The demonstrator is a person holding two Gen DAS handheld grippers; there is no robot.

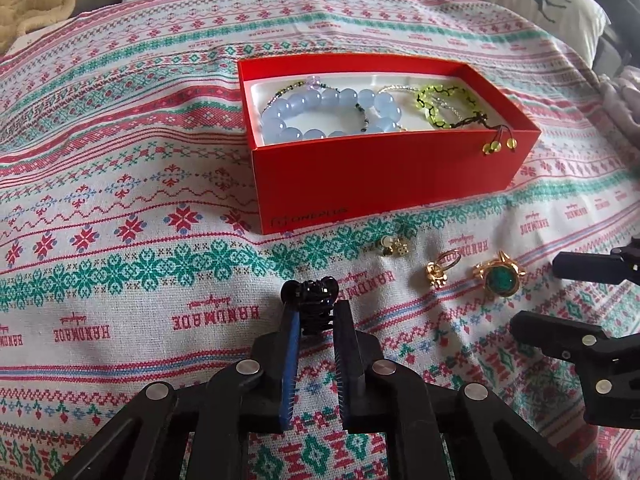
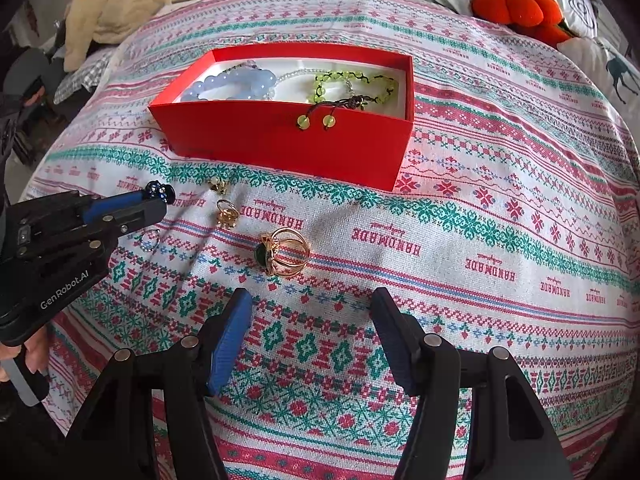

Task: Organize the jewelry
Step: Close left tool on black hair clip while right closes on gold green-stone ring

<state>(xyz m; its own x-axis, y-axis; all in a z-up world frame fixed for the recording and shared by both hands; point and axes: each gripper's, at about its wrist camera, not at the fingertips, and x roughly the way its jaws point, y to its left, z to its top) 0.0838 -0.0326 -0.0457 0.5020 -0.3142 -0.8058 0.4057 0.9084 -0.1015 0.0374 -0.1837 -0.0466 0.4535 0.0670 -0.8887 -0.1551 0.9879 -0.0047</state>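
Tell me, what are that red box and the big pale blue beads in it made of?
The red box looks like matte cardboard: thin, straight walls, crisp folded corners, a white lining. The pale blue beads look like polished glass or stone, possibly plastic: they are glossy, slightly translucent, with soft highlights. The pictures cannot settle which.

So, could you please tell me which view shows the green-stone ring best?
The right wrist view: the green-stone ring lies near the frame's middle, showing both its gold band and its dark stone from the side. The left wrist view shows it smaller, near the right edge, stone facing the camera, band mostly hidden.
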